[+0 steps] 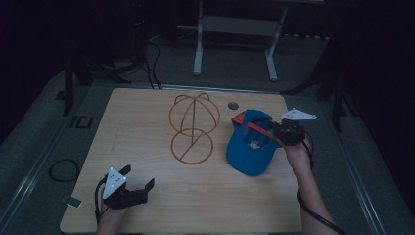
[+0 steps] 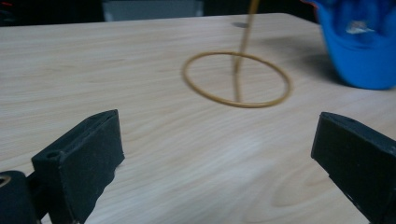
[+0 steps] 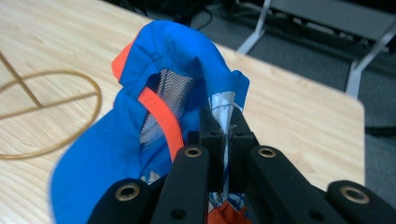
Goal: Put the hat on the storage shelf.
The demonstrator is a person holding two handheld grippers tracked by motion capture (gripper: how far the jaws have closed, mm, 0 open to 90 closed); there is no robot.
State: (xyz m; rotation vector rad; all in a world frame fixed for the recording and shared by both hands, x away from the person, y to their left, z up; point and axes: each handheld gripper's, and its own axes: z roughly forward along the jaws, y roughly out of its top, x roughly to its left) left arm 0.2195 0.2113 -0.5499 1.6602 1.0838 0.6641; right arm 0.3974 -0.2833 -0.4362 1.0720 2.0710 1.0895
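Cap (image 1: 250,147): on the counter (image 1: 147,122), just right of the wire stand (image 1: 193,128).
Right gripper (image 1: 275,129): fingers pinching the cap's rear edge.
Left gripper (image 1: 138,180): fingers spread, well left of the stand.
Nearer the cap: right.

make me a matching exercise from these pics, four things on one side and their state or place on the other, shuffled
Things:
1. blue fabric cap with orange strap
2. tan wire hat stand with a ring base
3. left gripper
4. right gripper

States or places:
A. open, above bare wood near the table's front edge
B. standing free at the middle of the wooden table
C. shut on blue fabric
D. pinched at its edge, on the table's right side

Pairs: 1-D, 2-B, 3-A, 4-C
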